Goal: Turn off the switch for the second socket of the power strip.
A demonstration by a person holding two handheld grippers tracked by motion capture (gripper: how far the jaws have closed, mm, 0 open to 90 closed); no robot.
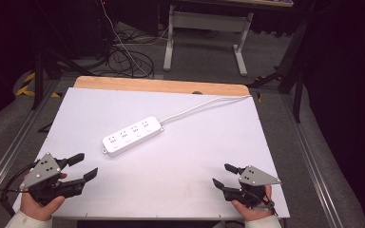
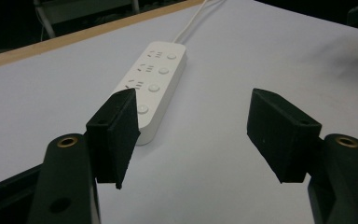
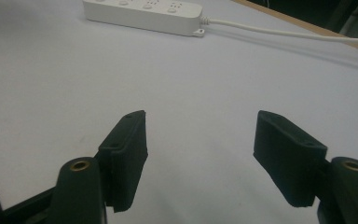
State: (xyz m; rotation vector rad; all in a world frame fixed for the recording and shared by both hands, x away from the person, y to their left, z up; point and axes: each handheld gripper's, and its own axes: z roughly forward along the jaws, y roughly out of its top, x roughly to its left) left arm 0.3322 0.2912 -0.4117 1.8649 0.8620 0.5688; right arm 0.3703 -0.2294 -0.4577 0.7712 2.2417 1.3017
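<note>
My high view: counter (image 1: 180, 156) evenly bright under overhead light, surroundings dark, picture soft. Both gripper views dimmer, bluish; I see near black parts blurred, faint shadows.

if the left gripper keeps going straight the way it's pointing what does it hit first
Probably the white power strip. The left gripper, jaws open with nothing between them, looks along the bare table toward the strip's near end, slightly left of centre; depth is unclear.
</note>
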